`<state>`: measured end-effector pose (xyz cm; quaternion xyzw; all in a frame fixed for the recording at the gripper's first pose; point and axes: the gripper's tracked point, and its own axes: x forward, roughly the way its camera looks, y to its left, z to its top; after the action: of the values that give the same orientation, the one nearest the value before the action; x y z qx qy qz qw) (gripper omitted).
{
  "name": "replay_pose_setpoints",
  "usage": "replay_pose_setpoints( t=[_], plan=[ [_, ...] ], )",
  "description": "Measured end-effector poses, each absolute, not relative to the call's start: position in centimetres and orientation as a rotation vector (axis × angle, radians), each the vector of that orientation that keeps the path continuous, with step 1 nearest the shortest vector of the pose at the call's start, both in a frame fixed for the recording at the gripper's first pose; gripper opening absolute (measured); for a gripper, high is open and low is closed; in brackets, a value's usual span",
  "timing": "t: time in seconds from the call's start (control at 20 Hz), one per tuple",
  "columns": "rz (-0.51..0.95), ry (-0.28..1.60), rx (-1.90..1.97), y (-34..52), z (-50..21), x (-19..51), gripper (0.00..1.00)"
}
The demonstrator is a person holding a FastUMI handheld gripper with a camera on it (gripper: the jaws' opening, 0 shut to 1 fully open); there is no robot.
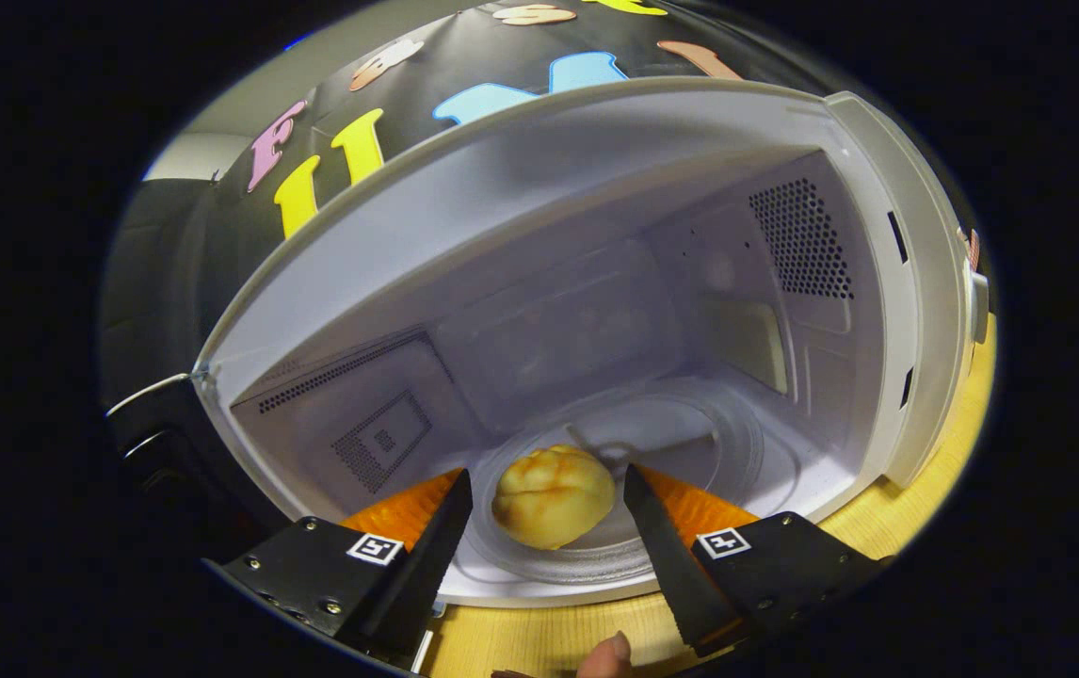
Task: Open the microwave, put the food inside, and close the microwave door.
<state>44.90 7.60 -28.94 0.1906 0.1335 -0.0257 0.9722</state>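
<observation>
At the far left of the frame the microwave's dark door [158, 311] stands swung open, its edge meeting the white cabinet at the hinge. To its right the microwave [916, 282] gapes toward the camera, its pale cavity showing a vent grid low on the left wall and a patch of round holes high on the right wall. In the lower middle of the frame the gripper [547, 485] reaches into the opening with its two fingers spread apart, holding nothing. The bun [554, 496] lies between the fingertips, a clear gap on each side, so neither finger touches it. It rests on the glass turntable [737, 443] on the cavity floor, near the front edge of the plate. The bun is round and puffy, pale yellow with golden-brown patches, and its top is creased into soft lobes. Below the microwave runs the light wooden table [935, 443], and a person's fingertip [607, 656] shows at the bottom centre, between the finger bases.
</observation>
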Motion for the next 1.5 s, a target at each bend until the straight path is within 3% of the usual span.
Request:
replay_pose_setpoints(
  t=[0.3, 0.65, 1.0, 1.3, 1.5],
  plan=[
    [0.081, 0.241, 0.355, 9.8, -24.0, 37.3, 0.97],
    [0.389, 0.216, 0.210, 17.6, -17.5, 22.6, 0.98],
    [0.598, 0.053, 0.114, 25.1, -10.2, 11.2, 0.97],
    [0.724, 0.051, 0.108, 33.5, -9.5, 6.6, 0.97],
    [0.724, 0.097, 0.087, 37.1, -12.3, 7.4, 0.98]
  ],
)
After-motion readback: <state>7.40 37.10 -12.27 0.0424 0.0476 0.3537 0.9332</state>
